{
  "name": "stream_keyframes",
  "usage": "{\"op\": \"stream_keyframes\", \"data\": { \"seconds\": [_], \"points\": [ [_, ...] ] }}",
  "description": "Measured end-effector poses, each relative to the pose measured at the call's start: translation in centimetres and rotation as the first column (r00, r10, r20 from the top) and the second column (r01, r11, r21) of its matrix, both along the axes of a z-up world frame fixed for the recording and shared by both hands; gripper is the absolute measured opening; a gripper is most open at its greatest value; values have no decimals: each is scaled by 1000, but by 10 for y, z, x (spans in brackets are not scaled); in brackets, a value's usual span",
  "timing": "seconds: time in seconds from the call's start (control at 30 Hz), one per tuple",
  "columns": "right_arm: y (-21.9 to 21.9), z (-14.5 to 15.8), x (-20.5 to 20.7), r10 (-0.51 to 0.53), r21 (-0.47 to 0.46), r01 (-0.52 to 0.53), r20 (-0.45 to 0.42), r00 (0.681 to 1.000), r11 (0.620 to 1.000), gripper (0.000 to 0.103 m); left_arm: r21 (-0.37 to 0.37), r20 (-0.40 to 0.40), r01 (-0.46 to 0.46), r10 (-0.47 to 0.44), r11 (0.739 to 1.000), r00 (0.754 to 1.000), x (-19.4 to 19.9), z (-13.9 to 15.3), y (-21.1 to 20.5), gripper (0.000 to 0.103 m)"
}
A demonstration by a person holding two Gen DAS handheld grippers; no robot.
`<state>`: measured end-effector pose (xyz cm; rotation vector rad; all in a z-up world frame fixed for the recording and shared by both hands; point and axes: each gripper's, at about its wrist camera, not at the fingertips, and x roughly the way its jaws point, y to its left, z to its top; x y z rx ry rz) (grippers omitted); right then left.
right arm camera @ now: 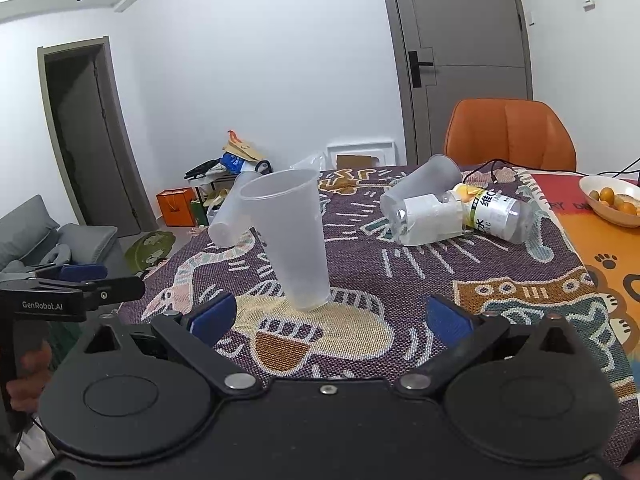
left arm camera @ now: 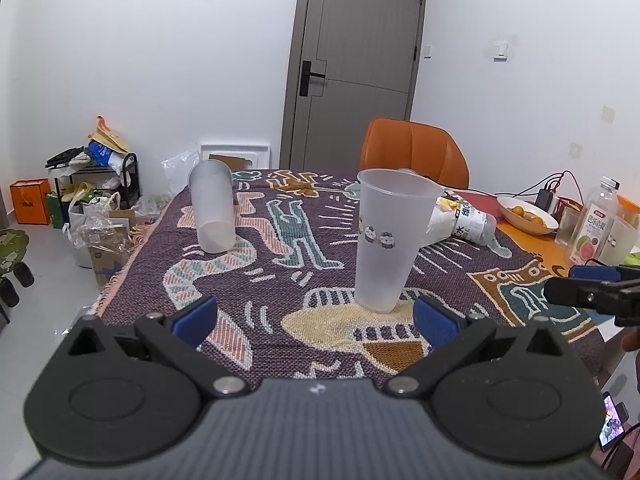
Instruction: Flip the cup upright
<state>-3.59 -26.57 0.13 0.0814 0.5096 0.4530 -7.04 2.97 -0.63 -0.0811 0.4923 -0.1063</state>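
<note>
Item 1: tall frosted translucent plastic cup (left arm camera: 386,240), printed with small panda figures, standing upright, mouth up, on the cream patch of the purple patterned woven cloth (left arm camera: 280,280) that covers the table. In the right wrist view the same cup (right arm camera: 292,236) stands just ahead of the tools, apart from both.

Item 2: second frosted plastic cup (left arm camera: 212,210), lying on the cloth at the far left, base toward the camera; seen also at (right arm camera: 232,216).

Item 3: third frosted plastic cup (right arm camera: 420,188), lying on its side at the far end of the cloth, next to a clear plastic drink bottle (right arm camera: 494,210) with white and green label, also on its side, and a white folded paper wad (right arm camera: 430,220).

Item 4: left tool (left arm camera: 314,318), blue-padded fingers spread wide, nothing between them, near edge of the cloth.

Item 5: right tool (right arm camera: 330,318), blue-padded fingers likewise spread wide and empty; its tip also shows at the right edge of the left wrist view (left arm camera: 584,284).

Item 6: white bowl of small orange fruit (right arm camera: 614,200), on the orange table surface, right.

Item 7: orange upholstered chair (left arm camera: 414,152), behind the table.
</note>
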Motion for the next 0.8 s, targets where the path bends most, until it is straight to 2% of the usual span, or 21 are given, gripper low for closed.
{"op": "stream_keyframes", "data": {
  "seconds": [0.8],
  "points": [
    [5, -4, -1, 42, 35, -41, -19, 999, 999, 103, 13, -14, 0, 0, 1000, 1000, 2, -2, -1, 103]
  ]
}}
